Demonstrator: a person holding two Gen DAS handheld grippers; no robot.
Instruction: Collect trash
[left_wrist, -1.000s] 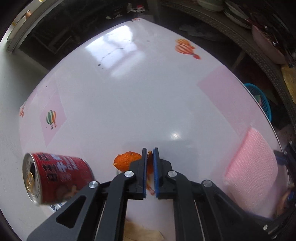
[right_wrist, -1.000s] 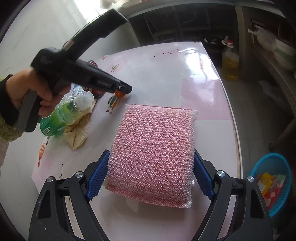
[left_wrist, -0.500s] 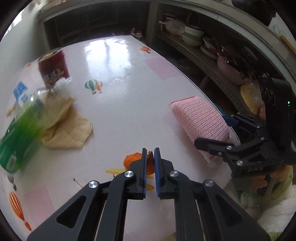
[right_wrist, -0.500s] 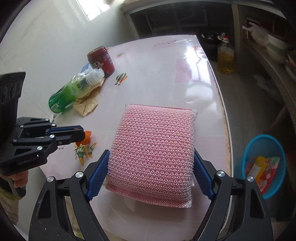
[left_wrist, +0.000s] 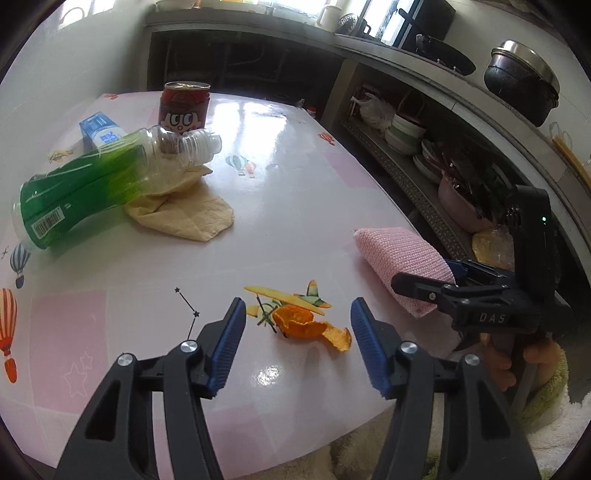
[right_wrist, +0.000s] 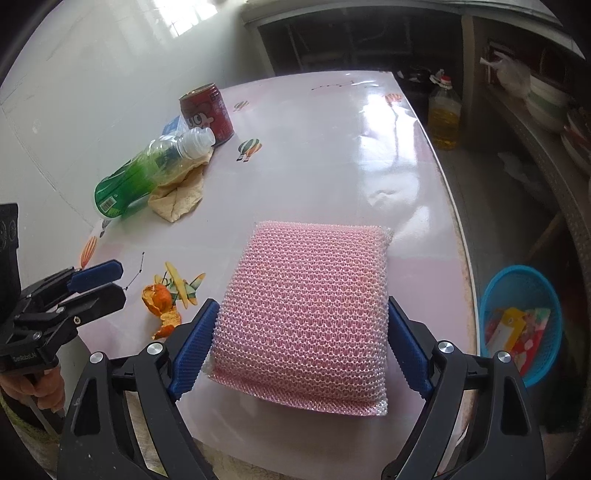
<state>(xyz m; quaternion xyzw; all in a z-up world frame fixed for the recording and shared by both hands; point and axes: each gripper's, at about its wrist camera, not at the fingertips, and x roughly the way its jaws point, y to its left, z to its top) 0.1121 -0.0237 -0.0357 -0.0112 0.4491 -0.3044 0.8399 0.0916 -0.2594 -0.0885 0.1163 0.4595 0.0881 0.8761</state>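
A piece of orange peel (left_wrist: 303, 325) lies on the pink table (left_wrist: 280, 177), just ahead of my left gripper (left_wrist: 297, 308). That gripper's jaws are opening and their pads stand clear of the peel on both sides. In the right wrist view the same peel (right_wrist: 162, 302) sits beside the left gripper (right_wrist: 120, 284). My right gripper (right_wrist: 301, 347) has a pink mesh sponge (right_wrist: 306, 302) between its pads, resting on the table near the front edge. Its jaws are easing open while the pads still lie against the sponge's sides.
A green plastic bottle (left_wrist: 85, 188) lies on a crumpled beige napkin (left_wrist: 184, 218), with a red can (left_wrist: 184, 107) and a blue carton (left_wrist: 99, 131) behind. A blue basket (right_wrist: 521, 321) holding wrappers stands on the floor at the right. An oil bottle (right_wrist: 445, 118) stands beyond the table.
My left gripper swung across the table with the orange peel pinched, then opened; the peel now lies loose on the table. The right gripper and sponge shifted a little.
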